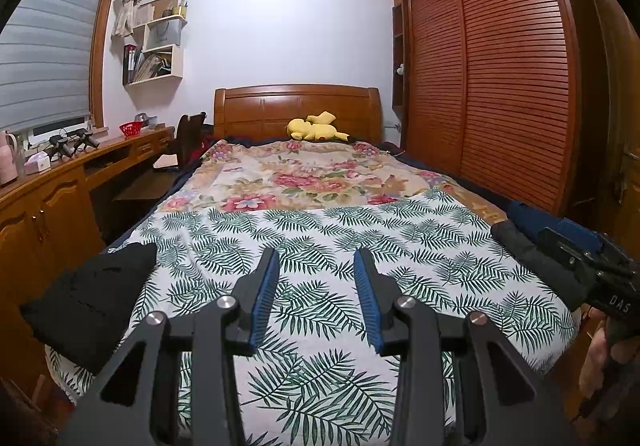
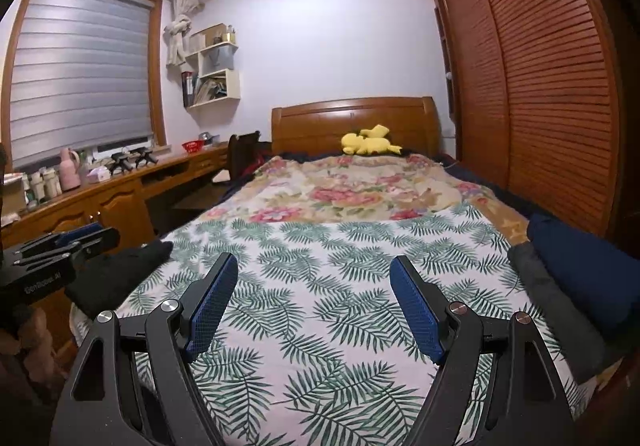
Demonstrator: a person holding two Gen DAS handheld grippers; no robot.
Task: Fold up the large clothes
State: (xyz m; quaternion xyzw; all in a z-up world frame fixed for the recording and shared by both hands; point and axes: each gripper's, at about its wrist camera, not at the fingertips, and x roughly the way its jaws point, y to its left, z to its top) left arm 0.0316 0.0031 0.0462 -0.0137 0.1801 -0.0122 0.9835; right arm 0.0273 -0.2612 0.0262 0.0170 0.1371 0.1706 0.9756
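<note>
A black folded garment point(image 1: 92, 298) lies at the bed's near left corner; it also shows in the right wrist view point(image 2: 120, 274). A dark grey garment point(image 2: 556, 302) and a navy one point(image 2: 588, 266) lie stacked at the near right edge; both also show in the left wrist view, grey point(image 1: 532, 262) and navy point(image 1: 532, 216). My left gripper point(image 1: 316, 266) is open and empty above the leaf-print sheet point(image 1: 320, 238). My right gripper point(image 2: 314, 274) is open wider, also empty, above the same sheet point(image 2: 320, 246).
A floral blanket point(image 1: 304, 174) covers the bed's far half, with a yellow plush toy point(image 1: 314, 126) at the wooden headboard. A wooden desk point(image 1: 60, 182) with small items runs along the left. A slatted wardrobe point(image 1: 500, 86) stands at the right.
</note>
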